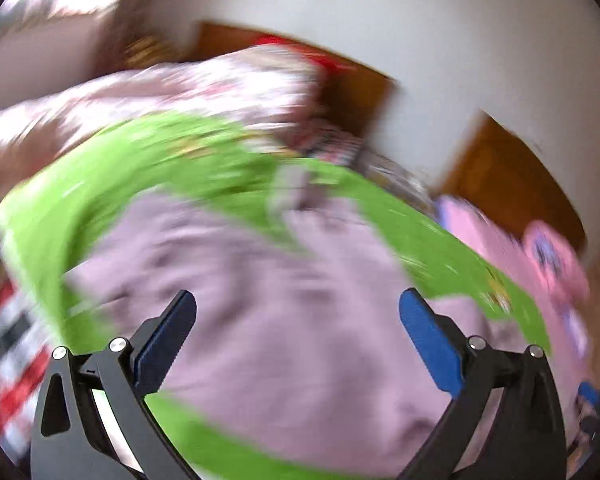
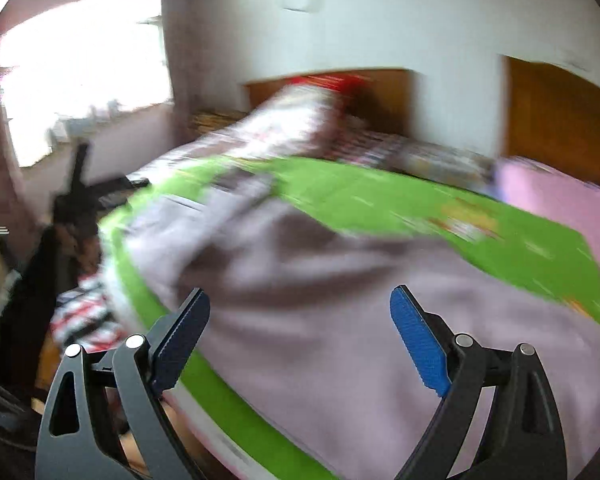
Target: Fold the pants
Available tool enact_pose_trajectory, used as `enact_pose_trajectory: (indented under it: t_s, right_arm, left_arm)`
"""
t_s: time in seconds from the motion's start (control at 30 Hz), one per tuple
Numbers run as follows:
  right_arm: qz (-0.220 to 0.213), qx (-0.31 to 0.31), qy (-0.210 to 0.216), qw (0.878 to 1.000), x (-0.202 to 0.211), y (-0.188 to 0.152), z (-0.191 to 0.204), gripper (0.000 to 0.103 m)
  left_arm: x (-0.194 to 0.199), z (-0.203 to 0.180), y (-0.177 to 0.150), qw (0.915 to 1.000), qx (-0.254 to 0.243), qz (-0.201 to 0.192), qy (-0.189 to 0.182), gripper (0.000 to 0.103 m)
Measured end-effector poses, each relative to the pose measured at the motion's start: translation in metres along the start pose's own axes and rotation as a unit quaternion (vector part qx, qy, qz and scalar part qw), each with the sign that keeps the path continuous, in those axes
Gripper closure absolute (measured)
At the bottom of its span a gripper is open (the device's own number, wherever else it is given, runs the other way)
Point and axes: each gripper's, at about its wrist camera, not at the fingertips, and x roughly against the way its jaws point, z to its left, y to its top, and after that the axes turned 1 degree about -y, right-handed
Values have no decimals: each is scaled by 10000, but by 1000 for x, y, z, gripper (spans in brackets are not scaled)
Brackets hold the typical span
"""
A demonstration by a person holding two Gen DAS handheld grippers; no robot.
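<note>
No text, label or number can be read anywhere; both views are motion-blurred.

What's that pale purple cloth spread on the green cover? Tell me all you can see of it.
The pants are a soft, pale mauve fabric, lying rumpled with shadowed creases on the green cover of a bed. One narrower part stretches away toward the far side, probably a leg. Both views are blurred, so seams and details cannot be made out. The left tongs and right tongs stand open above them, gripping nothing.
</note>
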Motion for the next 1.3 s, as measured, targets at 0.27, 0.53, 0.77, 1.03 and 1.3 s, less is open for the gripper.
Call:
enact_pose_trajectory:
  t_s: [0.27, 0.53, 0.77, 1.03, 1.3]
  right_arm:
    - [892, 1631, 1806, 9658, -171, 108, 108, 15]
    - [2028, 2226, 2625, 9168, -343, 185, 196, 40]
    - [2792, 2506, 2958, 8785, -428, 173, 233, 54]
    - [2798, 3081, 2939, 8605, -434, 152, 252, 92]
    - [2088, 3146, 2746, 8843, -404, 181, 253, 94]
  left_arm:
    - [9, 103, -26, 9871, 1460, 13, 661, 7]
    - [-17, 125, -22, 9799, 1917, 76, 547, 21]
    - [-40, 134, -6, 9739, 2160, 101, 684, 21]
    - [-51, 141, 2, 9730, 2100, 199, 940, 90]
    - [-12, 110, 29, 9803, 1533, -526, 1129, 98]
